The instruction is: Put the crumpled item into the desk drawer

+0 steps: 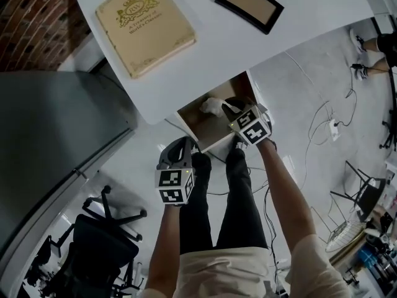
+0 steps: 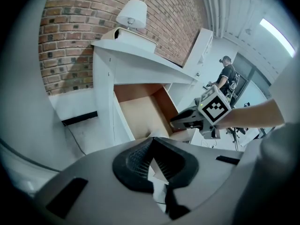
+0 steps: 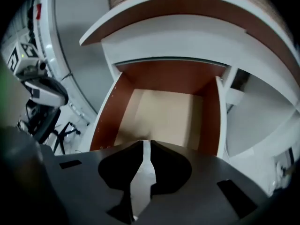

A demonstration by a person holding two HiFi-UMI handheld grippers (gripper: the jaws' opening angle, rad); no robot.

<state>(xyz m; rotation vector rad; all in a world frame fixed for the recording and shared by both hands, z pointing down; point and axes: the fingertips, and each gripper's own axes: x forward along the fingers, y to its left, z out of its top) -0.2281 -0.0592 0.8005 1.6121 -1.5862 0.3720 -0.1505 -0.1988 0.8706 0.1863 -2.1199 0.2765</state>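
Head view first: the desk drawer (image 1: 214,141) stands open, and the white crumpled item (image 1: 211,106) lies on its floor, toward the back. Your right gripper (image 1: 232,106) reaches in over the drawer's front, tips just beside the item. Your left gripper (image 1: 178,144) hangs outside, just off the drawer's front left corner. Above the drawer, the white desk (image 1: 248,48) carries a cream book (image 1: 144,25) and a dark picture frame (image 1: 249,4).

Left gripper view: your left gripper (image 2: 152,139) has its 2 jaws closed, tips meeting, pointed at the open drawer (image 2: 140,114). The right gripper (image 2: 174,122) sits at the drawer's front right. Up above the drawer a white lamp (image 2: 132,14) stands against the brick wall (image 2: 79,32).

Right gripper view: your right gripper (image 3: 143,144) has its jaws pinched down to 1 thin slit. It sits over the drawer's front and looks onto the pale floor and reddish-brown sides of the drawer (image 3: 164,109). The left gripper (image 3: 47,93) shows well off the drawer's left side.
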